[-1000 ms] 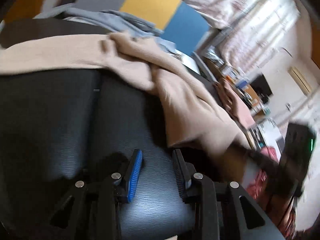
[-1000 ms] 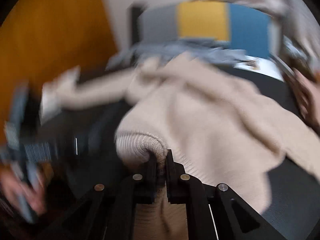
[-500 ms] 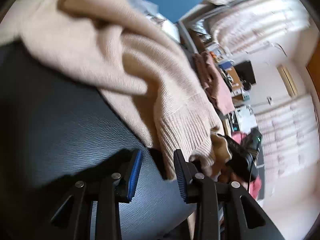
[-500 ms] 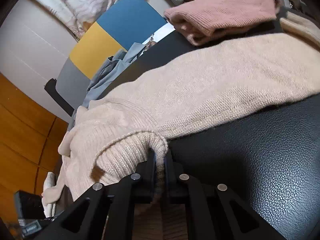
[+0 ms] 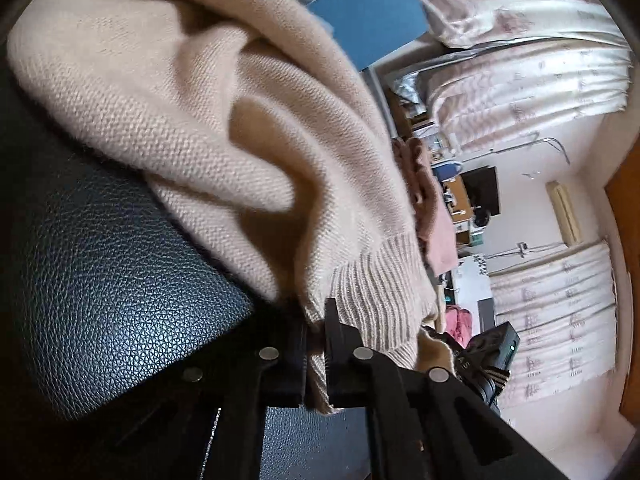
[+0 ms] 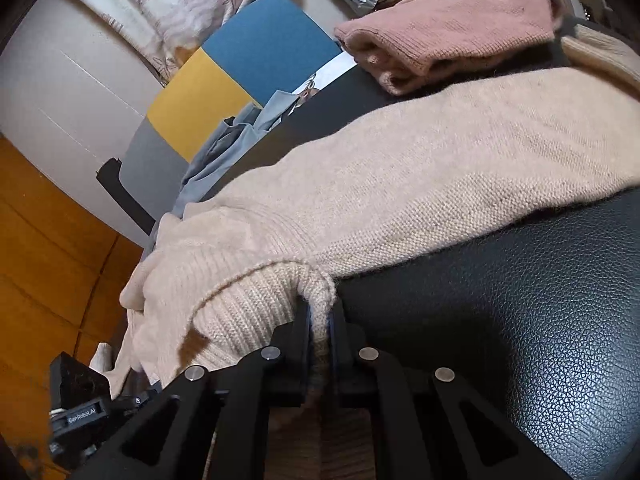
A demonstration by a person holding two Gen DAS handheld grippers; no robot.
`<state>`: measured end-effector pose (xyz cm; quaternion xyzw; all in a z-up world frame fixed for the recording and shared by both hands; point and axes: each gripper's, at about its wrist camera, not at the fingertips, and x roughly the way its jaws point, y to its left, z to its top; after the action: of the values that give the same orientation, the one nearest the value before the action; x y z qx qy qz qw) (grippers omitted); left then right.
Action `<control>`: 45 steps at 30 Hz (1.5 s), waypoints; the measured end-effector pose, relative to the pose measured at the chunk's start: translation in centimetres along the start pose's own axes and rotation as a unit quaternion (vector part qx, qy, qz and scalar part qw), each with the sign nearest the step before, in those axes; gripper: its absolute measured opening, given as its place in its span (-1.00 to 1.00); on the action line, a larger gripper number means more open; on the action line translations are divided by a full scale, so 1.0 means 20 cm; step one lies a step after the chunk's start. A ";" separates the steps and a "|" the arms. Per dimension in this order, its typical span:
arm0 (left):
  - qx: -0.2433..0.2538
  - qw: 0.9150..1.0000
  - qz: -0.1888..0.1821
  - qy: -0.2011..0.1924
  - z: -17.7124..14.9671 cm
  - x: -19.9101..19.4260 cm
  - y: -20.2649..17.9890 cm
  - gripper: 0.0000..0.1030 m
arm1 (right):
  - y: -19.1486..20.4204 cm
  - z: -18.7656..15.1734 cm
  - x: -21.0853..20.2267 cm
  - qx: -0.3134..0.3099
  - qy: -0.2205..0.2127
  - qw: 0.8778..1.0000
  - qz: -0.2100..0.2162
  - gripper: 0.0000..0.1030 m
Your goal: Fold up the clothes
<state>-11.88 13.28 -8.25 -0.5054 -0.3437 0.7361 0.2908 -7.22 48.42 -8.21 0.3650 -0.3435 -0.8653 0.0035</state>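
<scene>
Left wrist view: the left hand-held gripper (image 5: 316,326) has just been closing and is now pinching the ribbed hem of the beige sweater (image 5: 224,128), with the knit caught between its jaws. The sweater is spreading up and away from the tips, bunched in thick soft folds over the black desk (image 5: 112,280), whose surface is pebbled like leather. Its long axis is running away from this hand-held gripper toward the upper left. The other hand-held gripper is showing just beside the hem, at lower right.

Right wrist view: the right hand-held gripper (image 6: 320,320) is clenched on another ribbed edge of the sweater (image 6: 440,184), possibly a cuff or collar. The body is stretching away to the upper right across the desk (image 6: 520,300). A pink knit (image 6: 452,28), folded, is lying beyond it, and a grey-blue garment (image 6: 224,148) is crumpled at the far edge. With 2 edges held, both hands seem equally near for lifting and spreading.
</scene>
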 end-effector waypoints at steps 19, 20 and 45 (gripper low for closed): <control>0.008 0.987 -0.074 -0.142 0.23 -0.96 -0.02 -0.94 | 0.65 -0.23 -0.20 -0.277 0.028 0.960 0.022 -0.59; 0.006 0.987 -0.072 -0.144 0.23 -1.01 0.02 -0.94 | 0.70 -0.27 -0.20 -0.294 0.036 0.955 0.035 -0.60; -0.008 0.997 0.036 0.061 -0.32 -0.83 0.42 -0.78 | 0.54 -0.40 -0.26 -0.221 0.111 0.969 0.017 0.05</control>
<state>-1.24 -3.33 -7.59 -0.5642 -0.3128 0.7109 0.2802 -0.91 36.83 -2.52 0.4430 -0.1472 -0.8737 0.1370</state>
